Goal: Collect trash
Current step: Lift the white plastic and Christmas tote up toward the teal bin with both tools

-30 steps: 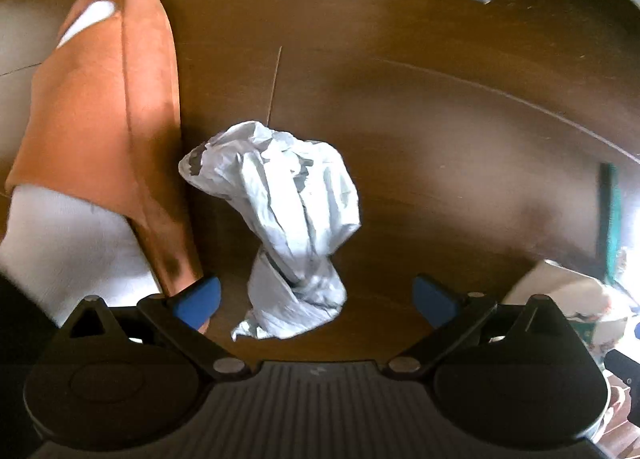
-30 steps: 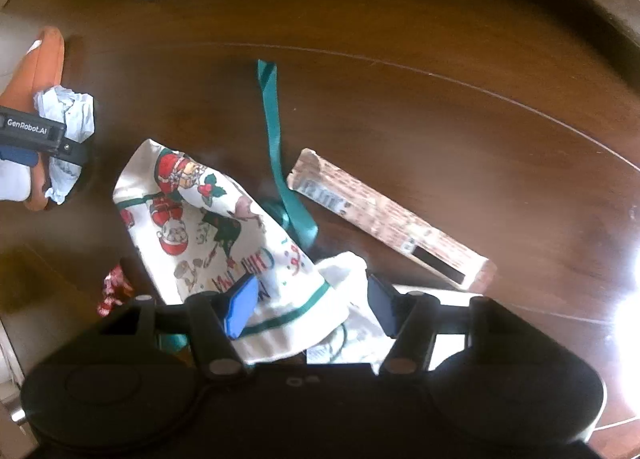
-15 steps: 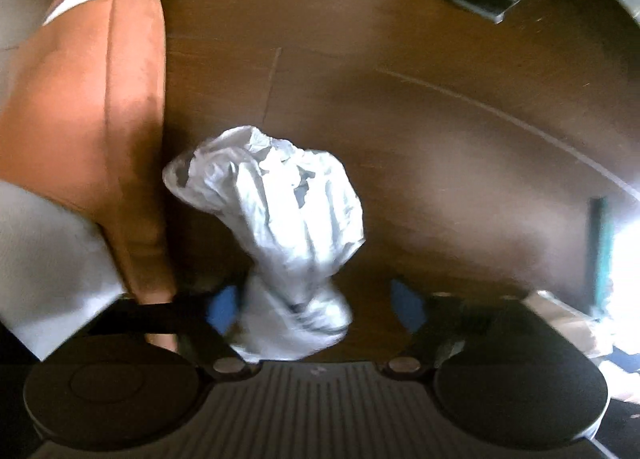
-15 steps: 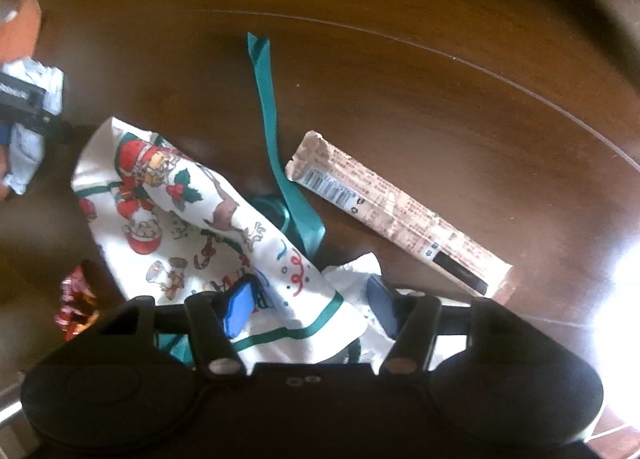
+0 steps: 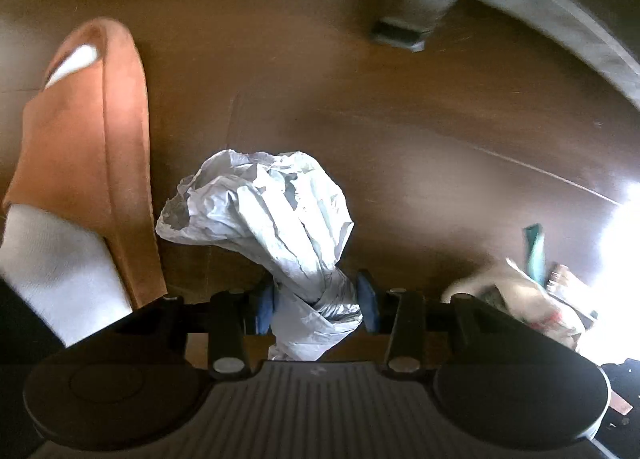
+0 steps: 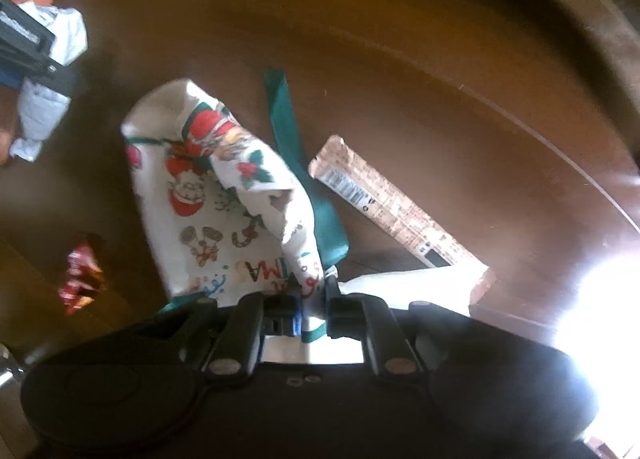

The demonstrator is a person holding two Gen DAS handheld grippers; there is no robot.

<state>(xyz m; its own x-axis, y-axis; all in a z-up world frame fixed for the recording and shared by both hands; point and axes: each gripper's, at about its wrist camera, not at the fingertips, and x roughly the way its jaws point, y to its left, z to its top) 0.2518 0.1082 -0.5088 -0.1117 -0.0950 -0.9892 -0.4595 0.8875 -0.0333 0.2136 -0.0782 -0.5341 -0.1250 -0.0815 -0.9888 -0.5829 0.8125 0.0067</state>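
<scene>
Left tongs (image 5: 316,309): closing, pads pinching twisted neck of crumpled grey plastic bag (image 5: 264,211), beside orange slipper (image 5: 88,147). Right tongs (image 6: 314,313): closing on Christmas-print wrapper (image 6: 216,195) edge (thin, so nearly shut). Snack-bar wrapper (image 6: 392,211), red candy wrapper (image 6: 80,275) uncollected on wooden floor (image 6: 400,59).
</scene>
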